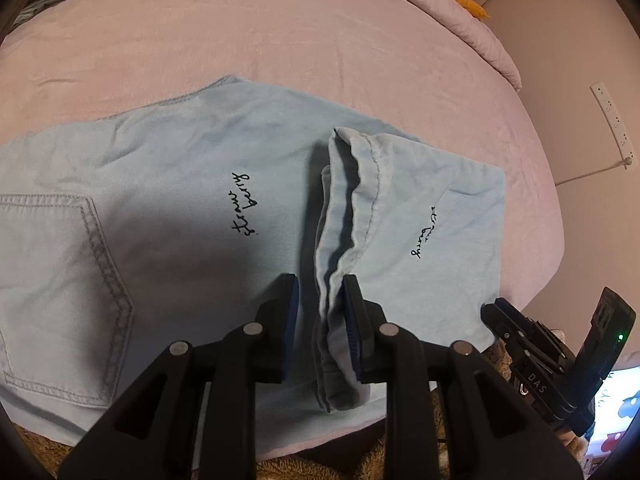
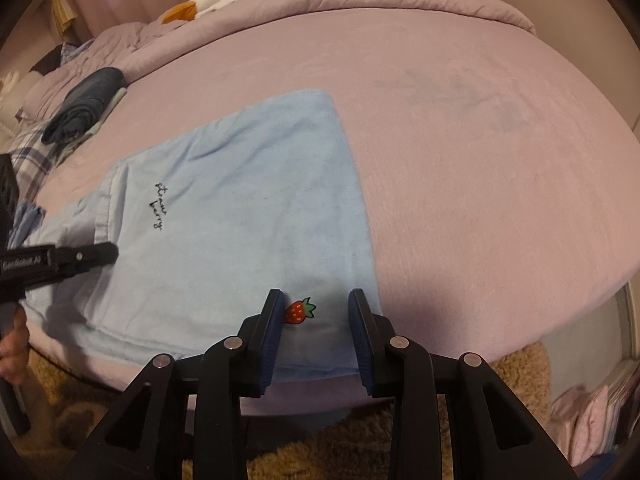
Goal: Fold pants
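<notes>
Pants [image 1: 168, 184] look soft and limp; both grippers, left [image 1: 320, 320] and right [image 2: 316, 332], gape empty, so pinch the bunched hem [image 1: 340, 264] between the left fingers [image 1: 352, 320].

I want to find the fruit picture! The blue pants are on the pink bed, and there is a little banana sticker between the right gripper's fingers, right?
Almost. It is a little red strawberry, not a banana, as the right wrist view shows. The blue pants do lie on the pink bed, and it sits between the fingers of the open right gripper.
</notes>
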`<state>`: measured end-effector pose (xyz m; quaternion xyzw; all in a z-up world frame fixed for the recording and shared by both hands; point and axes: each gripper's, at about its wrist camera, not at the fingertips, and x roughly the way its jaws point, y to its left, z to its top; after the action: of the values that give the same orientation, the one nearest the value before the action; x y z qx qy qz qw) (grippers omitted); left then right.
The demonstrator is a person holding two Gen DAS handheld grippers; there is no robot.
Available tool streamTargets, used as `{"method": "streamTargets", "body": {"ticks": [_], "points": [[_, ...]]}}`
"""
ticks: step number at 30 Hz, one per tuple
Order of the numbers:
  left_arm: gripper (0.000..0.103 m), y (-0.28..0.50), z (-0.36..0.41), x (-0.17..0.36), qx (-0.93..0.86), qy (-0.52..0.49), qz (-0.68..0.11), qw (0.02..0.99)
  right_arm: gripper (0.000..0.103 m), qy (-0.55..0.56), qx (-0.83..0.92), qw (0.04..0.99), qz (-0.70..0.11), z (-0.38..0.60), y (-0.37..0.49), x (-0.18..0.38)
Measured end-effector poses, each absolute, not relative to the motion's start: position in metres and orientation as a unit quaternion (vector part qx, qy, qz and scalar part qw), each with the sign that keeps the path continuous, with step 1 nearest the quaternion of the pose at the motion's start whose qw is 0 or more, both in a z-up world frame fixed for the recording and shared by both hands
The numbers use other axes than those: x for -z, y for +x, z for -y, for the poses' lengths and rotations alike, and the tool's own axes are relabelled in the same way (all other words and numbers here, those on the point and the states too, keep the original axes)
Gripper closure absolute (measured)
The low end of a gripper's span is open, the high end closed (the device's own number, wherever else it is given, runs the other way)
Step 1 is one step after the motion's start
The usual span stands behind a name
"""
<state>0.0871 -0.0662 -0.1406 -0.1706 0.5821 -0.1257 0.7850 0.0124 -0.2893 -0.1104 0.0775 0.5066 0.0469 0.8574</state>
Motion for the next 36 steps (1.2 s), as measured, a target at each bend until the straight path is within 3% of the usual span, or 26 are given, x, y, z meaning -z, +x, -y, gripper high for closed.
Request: {"method": "streamTargets", "body": {"ticks": [36], "points": [[0.074,0.014,0.058,0.152,0.136,-0.217,-0.502,0.826,0.069,0.072,-0.021,0.887,-0.456,0.282,0.006,0.113]]}}
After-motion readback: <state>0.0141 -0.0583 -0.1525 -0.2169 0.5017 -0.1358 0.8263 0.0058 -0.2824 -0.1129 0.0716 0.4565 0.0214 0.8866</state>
